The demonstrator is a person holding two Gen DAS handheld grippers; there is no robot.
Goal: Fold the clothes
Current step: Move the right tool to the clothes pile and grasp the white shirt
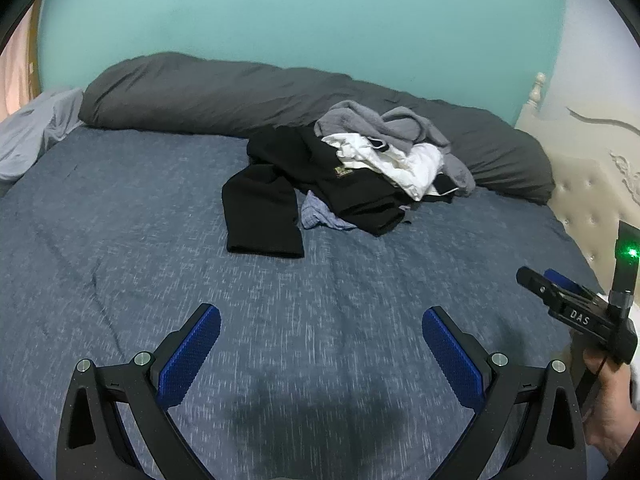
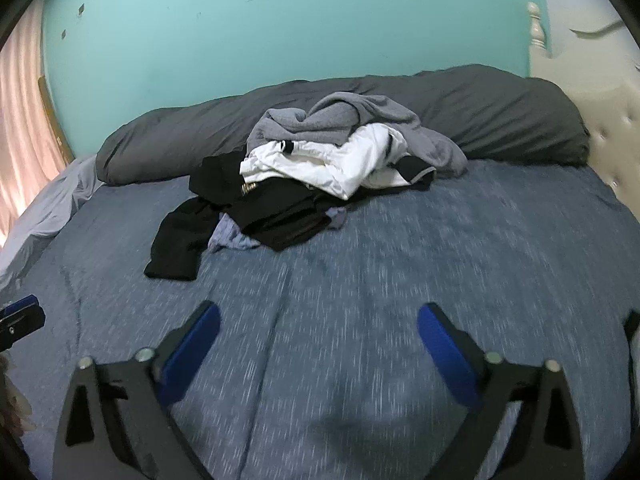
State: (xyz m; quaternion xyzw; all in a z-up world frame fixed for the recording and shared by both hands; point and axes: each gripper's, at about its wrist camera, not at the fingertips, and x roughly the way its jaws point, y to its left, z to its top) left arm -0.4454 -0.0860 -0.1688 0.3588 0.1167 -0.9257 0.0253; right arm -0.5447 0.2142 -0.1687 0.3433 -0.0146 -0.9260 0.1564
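- Nearest the lens in the left wrist view: left tool point(image 1: 321, 330), blue pads spread wide, nothing between them, poised over bare blue bedspread point(image 1: 120, 216) well short of the clothes pile point(image 1: 352, 172).
- Same in the right wrist view: right tool point(image 2: 319, 330), fingers spread wide and empty, also well short of the pile.
- At the right edge of the left view: right tool again, gripped by a hand point(image 1: 608, 412), green light glowing on its body.
- At the left edge of the right view: only a tip of the left tool, on the near left side of the pile.
- Clothes pile heaped and unfolded, toward the far side of the bed.
- Top of the pile: grey garment point(image 1: 384, 124), crumpled.
- Just beneath it: white garment point(image 1: 404, 164), bunched.
- Under and left of the white one: black garment point(image 1: 264, 208), one sleeve spilling toward the tools, flat on the bedspread.
- Poking out from under the pile's near edge: pale blue cloth point(image 1: 320, 212).
- Directly behind the pile: long dark grey pillow point(image 1: 208, 92), touching its back, along the teal wall point(image 1: 300, 12).
- Right of the pile: cream tufted headboard point(image 1: 588, 200).
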